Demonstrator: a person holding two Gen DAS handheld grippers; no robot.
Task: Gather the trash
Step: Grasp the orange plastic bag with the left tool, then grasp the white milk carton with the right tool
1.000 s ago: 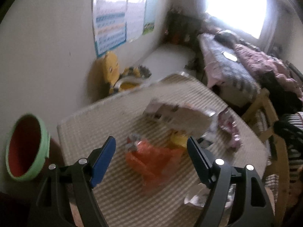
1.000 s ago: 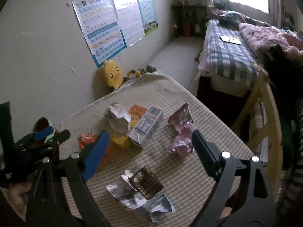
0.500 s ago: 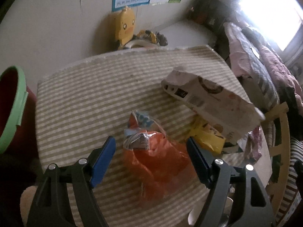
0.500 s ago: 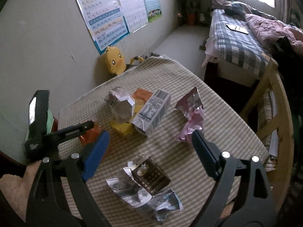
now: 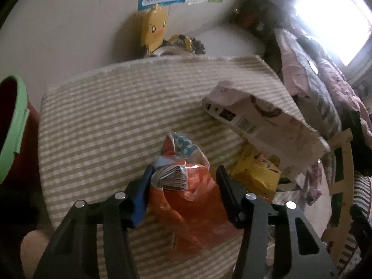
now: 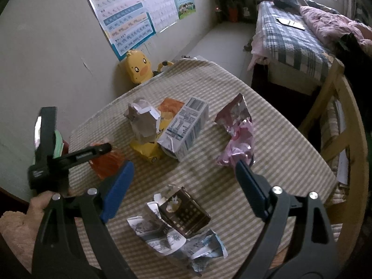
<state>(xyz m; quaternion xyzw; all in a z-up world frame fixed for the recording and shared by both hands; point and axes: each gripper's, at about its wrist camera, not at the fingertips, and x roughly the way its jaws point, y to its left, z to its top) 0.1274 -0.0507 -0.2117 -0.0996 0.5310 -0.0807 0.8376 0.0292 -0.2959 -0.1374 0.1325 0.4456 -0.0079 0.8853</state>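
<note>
My left gripper (image 5: 183,186) has just been closing, and the orange wrapper (image 5: 193,209) sits squarely between its jaws near the table's (image 5: 104,121) left edge; the pads look pressed into the crinkled plastic on both sides, so I judge I have it. Its long axis runs straight away from me along the fingers, which suits a lift. The green-rimmed bin (image 5: 14,125) waits just off that left edge, so this hand is nearer. My right gripper (image 6: 183,181) hangs wide open and empty over the near edge, the brown carton (image 6: 186,211) and crumpled paper (image 6: 176,241) lying just below it.
</note>
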